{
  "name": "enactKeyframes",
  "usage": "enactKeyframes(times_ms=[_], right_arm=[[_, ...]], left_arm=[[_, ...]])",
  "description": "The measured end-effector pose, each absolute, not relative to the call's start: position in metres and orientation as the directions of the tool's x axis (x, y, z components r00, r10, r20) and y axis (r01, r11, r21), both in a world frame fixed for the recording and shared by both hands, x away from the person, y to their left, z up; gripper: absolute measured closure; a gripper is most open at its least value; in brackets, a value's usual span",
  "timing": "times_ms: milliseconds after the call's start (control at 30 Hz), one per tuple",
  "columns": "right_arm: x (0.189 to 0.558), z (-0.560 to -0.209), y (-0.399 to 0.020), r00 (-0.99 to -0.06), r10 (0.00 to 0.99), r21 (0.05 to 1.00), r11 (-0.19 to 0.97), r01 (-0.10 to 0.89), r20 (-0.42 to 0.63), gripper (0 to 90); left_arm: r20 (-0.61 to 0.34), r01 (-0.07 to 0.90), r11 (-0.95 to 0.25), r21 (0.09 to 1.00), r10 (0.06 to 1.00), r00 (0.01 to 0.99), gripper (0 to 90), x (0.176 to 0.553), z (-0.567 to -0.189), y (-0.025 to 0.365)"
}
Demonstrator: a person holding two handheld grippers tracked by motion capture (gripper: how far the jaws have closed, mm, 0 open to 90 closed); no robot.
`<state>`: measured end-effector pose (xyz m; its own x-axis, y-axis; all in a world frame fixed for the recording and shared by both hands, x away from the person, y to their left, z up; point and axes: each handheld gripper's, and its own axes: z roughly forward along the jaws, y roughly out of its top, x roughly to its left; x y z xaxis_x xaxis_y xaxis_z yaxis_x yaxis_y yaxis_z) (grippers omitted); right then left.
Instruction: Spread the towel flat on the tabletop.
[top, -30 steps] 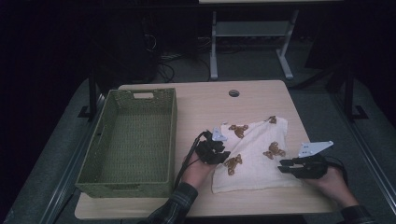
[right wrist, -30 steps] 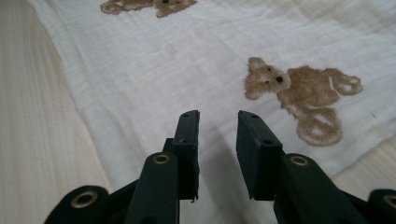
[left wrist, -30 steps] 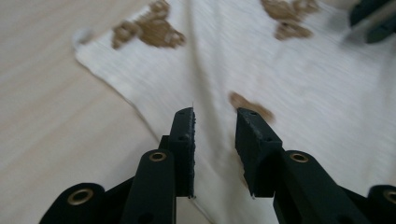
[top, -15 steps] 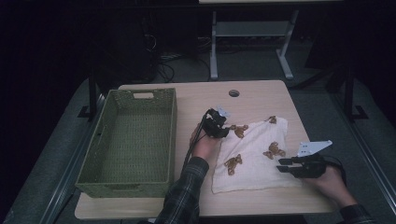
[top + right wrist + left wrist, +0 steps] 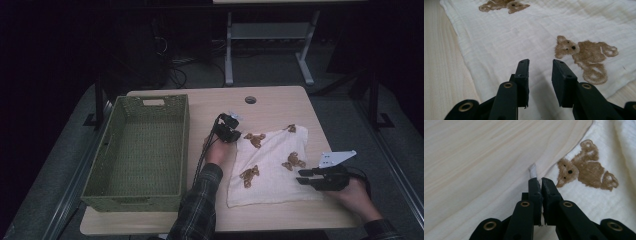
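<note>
Dark floor and a pale wooden bench (image 5: 280,107) are making up the scene, with a grey metal frame (image 5: 270,35) standing behind the bench at 12 o'clock.

A green woven basket (image 5: 102,172) is sitting on the bench at 9 o'clock, well apart from the cloth. A round cable port (image 5: 250,100) is showing in the bench top at 12 o'clock.

A white muslin cloth (image 5: 272,175) printed with brown teddy bears (image 5: 293,161) is lying spread flat on the bench, right of centre, between the two grippers.

The left gripper (image 5: 231,131) is sitting at the cloth's 10 o'clock corner, held by the left hand (image 5: 218,150) in a plaid sleeve (image 5: 197,207). Its fingers (image 5: 535,191) have just been closing and are now clenched on that corner: in the left gripper view a small tip of white fabric is sticking up just beyond them, with one printed bear lying at 2 o'clock from them.

The right gripper (image 5: 304,176) is resting low at the cloth's 4 o'clock edge, held by the right hand (image 5: 352,192). Its fingers (image 5: 522,75) are standing apart, released, pointing toward 9 o'clock over the fabric. In the right gripper view the cloth is lying flat beneath the gap, with no fold gripped, and a printed bear is lying at 2 o'clock from them.
</note>
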<state>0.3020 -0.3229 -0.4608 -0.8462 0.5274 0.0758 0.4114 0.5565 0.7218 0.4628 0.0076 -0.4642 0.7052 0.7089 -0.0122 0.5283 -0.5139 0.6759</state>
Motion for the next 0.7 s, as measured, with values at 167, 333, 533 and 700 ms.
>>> enactKeyframes(times_ms=[167,333,533,700], right_arm=[[0.302,-0.461,-0.323,-0.848,0.525,0.722,0.558,0.409,0.074,66.6],[0.302,-0.461,-0.323,-0.848,0.525,0.722,0.560,0.407,0.072,66.6],[0.304,-0.460,-0.325,-0.847,0.526,0.725,0.553,0.411,0.080,63.7],[0.312,-0.456,-0.325,-0.836,0.541,0.727,0.538,0.427,0.091,58.8]], left_arm=[[0.005,0.546,-0.472,0.692,0.760,0.650,86.7,0.469,-0.460,0.019],[0.044,0.551,-0.459,0.697,0.794,0.606,86.7,0.480,-0.450,0.028],[0.052,0.564,-0.458,0.687,0.805,0.591,78.5,0.487,-0.449,0.035],[0.025,0.567,-0.443,0.694,0.803,0.596,66.2,0.487,-0.451,0.036]])
